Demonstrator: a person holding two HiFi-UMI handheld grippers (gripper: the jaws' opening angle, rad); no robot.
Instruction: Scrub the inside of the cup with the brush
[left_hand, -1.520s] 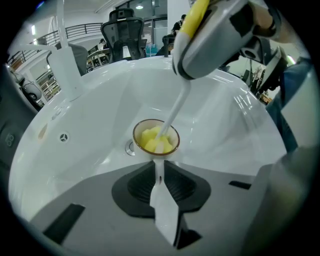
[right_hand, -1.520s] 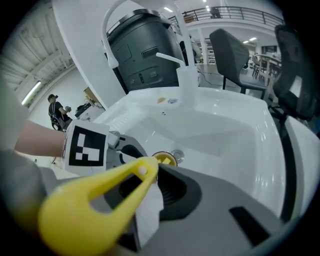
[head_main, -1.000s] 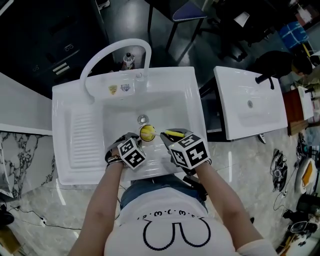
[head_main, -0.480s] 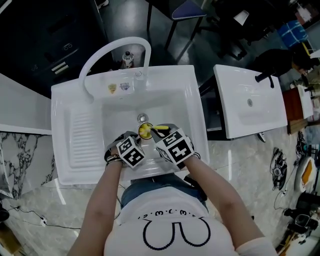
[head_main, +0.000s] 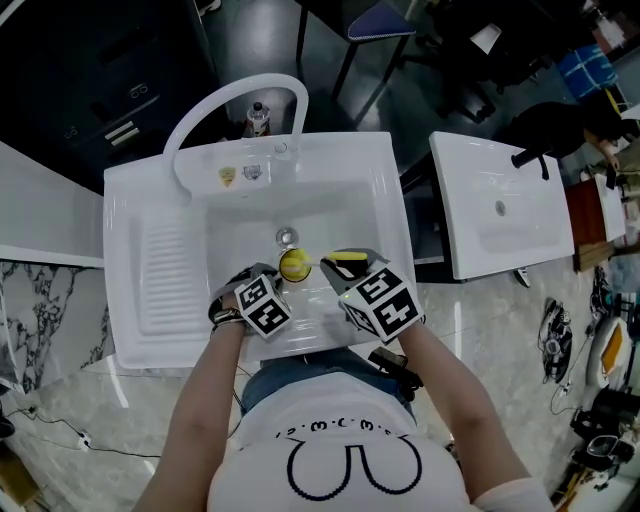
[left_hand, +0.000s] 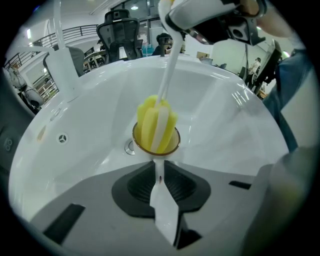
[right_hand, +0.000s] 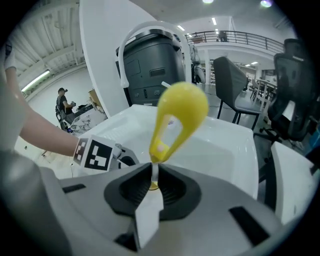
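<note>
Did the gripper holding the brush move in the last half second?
Yes. The right gripper and its brush have swung right, away from the drain and the cup, roughly back to where they were a second ago.

Dim head view, white sink (head_main: 340, 160) glaring brightest; both gripper views brighter under ceiling lights, fisheye-bent, dark-cornered, foreground blurred.
</note>
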